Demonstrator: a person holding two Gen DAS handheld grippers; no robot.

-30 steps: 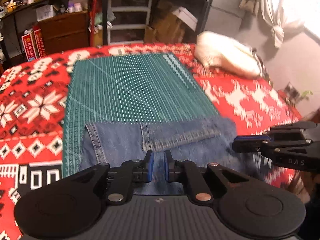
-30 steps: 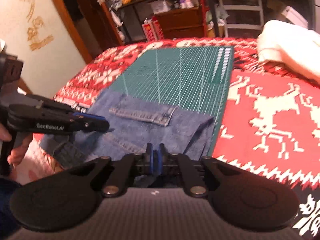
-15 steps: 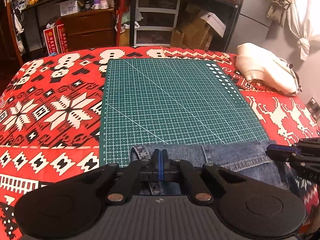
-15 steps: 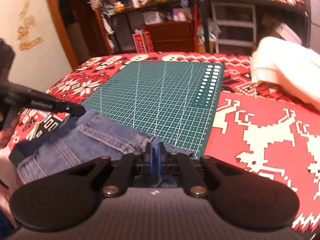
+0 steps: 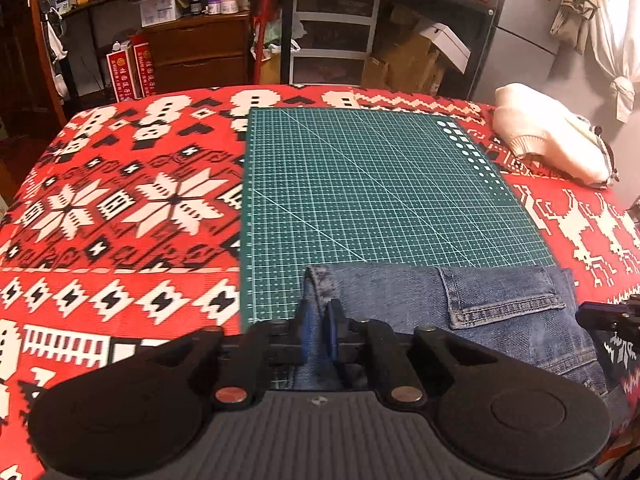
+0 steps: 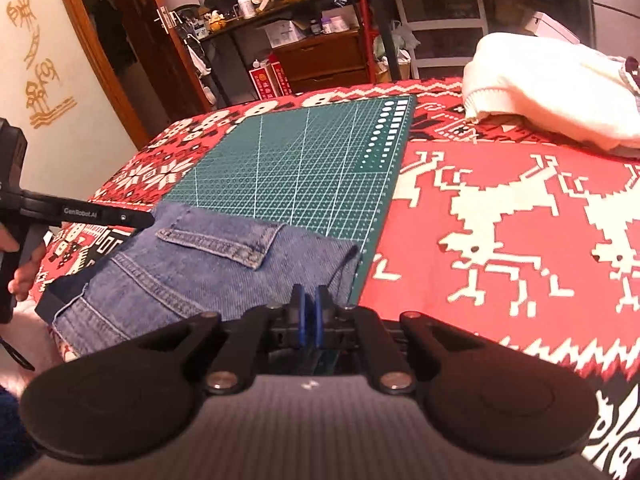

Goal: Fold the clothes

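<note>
Half mat (image 5: 384, 188) bare (jeans (image 5: 500, 320) nr edge)

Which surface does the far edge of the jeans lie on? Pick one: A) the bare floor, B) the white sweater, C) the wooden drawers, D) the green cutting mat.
D: the jeans overlap the near edge of the green cutting mat, apart from the white sweater at the far right.

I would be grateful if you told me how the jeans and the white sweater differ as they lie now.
The jeans are blue denim, spread fairly flat; the white sweater is knit and bunched in a heap. The jeans overlap the near edge of the green cutting mat; the sweater lies off it, far right. Both rest on the red patterned blanket.
</note>
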